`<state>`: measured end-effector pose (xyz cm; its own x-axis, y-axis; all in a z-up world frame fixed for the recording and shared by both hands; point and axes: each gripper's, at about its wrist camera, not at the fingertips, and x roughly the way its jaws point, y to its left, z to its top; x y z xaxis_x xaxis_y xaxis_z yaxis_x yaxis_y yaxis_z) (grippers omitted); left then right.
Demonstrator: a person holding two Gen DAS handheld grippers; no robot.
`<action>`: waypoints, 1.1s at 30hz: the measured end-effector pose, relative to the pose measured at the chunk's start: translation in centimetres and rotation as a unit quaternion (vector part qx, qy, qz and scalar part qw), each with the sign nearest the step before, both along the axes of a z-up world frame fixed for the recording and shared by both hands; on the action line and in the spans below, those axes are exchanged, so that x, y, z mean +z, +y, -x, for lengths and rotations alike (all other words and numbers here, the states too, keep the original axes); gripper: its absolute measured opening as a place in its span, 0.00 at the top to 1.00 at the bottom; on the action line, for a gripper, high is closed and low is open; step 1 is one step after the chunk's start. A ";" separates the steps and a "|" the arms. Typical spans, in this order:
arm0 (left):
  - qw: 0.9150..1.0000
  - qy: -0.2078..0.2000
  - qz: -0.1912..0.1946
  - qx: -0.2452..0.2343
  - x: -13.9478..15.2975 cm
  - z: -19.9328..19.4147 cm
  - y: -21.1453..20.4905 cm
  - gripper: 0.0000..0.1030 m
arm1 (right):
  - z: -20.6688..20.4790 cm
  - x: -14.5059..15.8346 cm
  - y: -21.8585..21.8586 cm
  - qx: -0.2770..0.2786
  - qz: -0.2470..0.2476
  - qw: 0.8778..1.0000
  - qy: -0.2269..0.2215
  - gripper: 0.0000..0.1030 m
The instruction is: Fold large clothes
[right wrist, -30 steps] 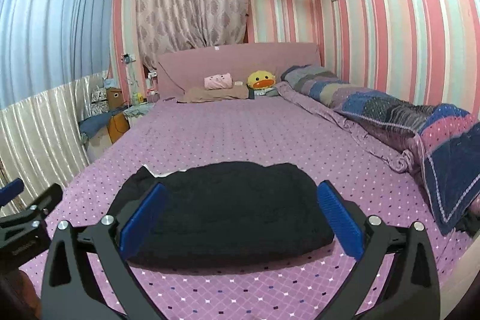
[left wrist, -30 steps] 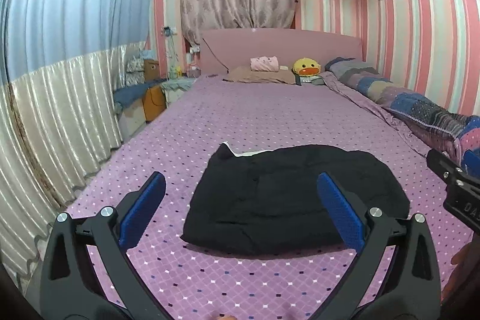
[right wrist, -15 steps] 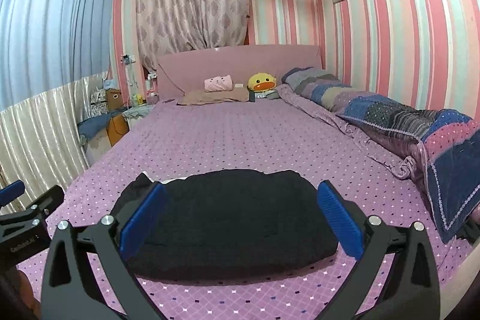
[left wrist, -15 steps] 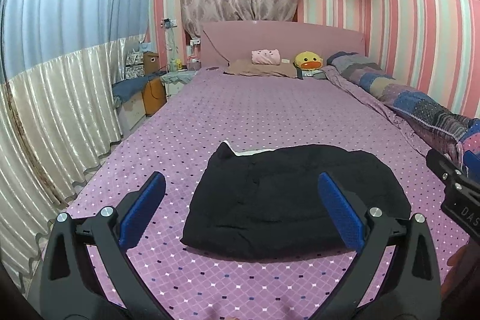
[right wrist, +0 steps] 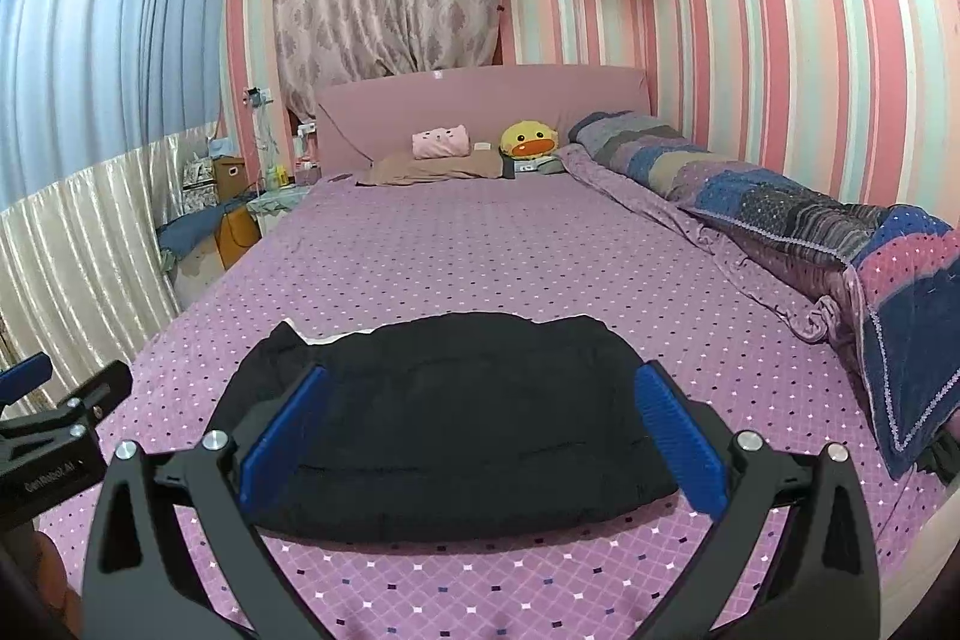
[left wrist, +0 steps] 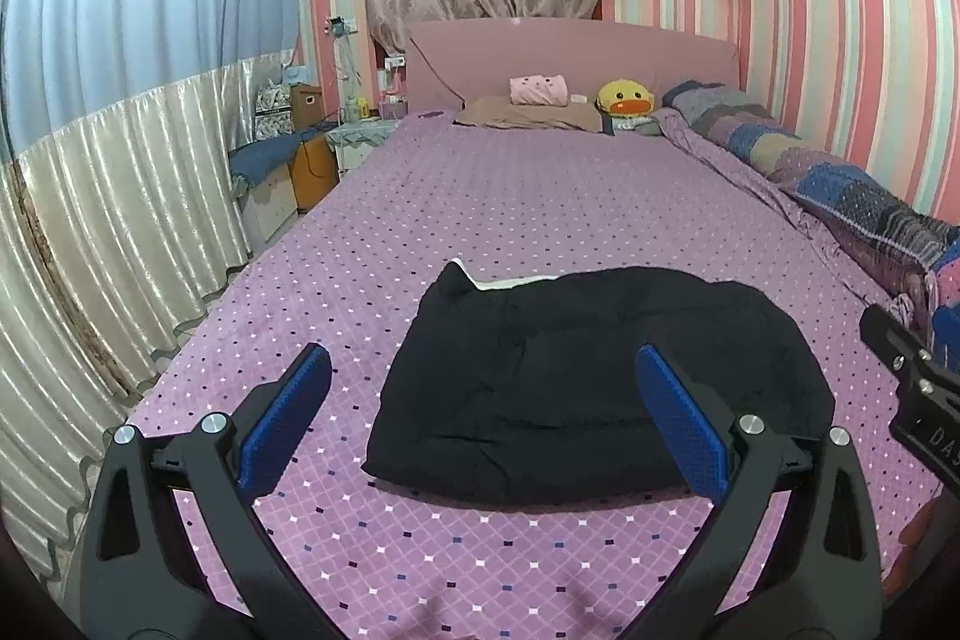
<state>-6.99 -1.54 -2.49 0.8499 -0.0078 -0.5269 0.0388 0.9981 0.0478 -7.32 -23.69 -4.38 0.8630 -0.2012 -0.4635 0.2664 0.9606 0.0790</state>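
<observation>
A black garment (left wrist: 594, 376) lies folded into a thick rectangle on the purple dotted bedspread (left wrist: 510, 202); a white strip shows at its far left edge. It also shows in the right wrist view (right wrist: 450, 418). My left gripper (left wrist: 480, 412) is open and empty, held above the bed near the garment's front left. My right gripper (right wrist: 477, 424) is open and empty, held over the garment's front edge. Each gripper's side shows at the edge of the other's view.
Pillows and a yellow duck plush (left wrist: 624, 100) lie at the headboard. A rolled patchwork quilt (right wrist: 780, 214) runs along the bed's right side. Curtains (left wrist: 120, 232) hang on the left, with a nightstand and boxes (left wrist: 300, 142) by them.
Both views have tilted slightly downward, the room appearing a little lower. The garment has not moved and both grippers stay open.
</observation>
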 end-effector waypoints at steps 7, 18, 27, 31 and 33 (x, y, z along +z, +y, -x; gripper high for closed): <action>1.000 0.007 0.004 -0.006 -0.3 0.0 -0.4 0.03 | 0.1 -0.1 -0.4 -0.007 -0.001 1.000 -0.001 0.02; 1.000 0.008 0.004 -0.007 -0.2 0.4 -0.2 0.03 | 0.0 -0.1 -0.2 -0.004 0.004 1.000 0.002 0.02; 1.000 0.008 0.002 -0.007 -0.2 0.3 0.2 0.03 | 0.1 0.1 -0.1 -0.006 0.007 1.000 0.001 0.02; 1.000 0.007 0.001 -0.009 -0.2 0.4 0.3 0.03 | 0.2 0.2 0.0 -0.010 0.010 1.000 -0.002 0.02; 1.000 0.005 0.000 -0.011 -0.1 0.5 0.3 0.03 | 0.2 0.2 -0.1 -0.010 0.009 1.000 -0.002 0.02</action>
